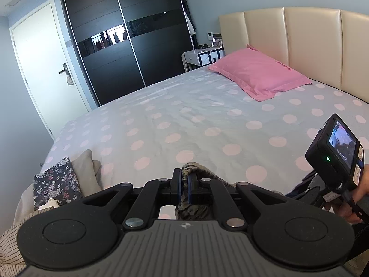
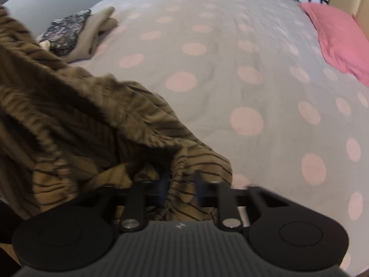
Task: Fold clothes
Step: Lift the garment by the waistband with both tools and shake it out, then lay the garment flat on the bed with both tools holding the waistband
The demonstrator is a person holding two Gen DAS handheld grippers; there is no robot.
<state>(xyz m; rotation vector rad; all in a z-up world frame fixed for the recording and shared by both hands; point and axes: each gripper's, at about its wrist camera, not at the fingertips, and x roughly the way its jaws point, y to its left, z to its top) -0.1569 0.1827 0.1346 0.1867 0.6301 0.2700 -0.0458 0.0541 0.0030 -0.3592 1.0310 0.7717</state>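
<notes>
Both grips are shallow, and that is the risk. The left hand-held gripper [image 1: 183, 184] pinches a bunched edge of the olive striped garment [image 2: 92, 115]; the right hand-held gripper [image 2: 182, 184] clamps its gathered waistband. The garment hangs between the 2, above the bed [image 2: 230, 46]. A sideways tug could slip the elastic free, dropping it crumpled. Ahead-left, the folded pile [image 1: 57, 182] could get brushed.
</notes>
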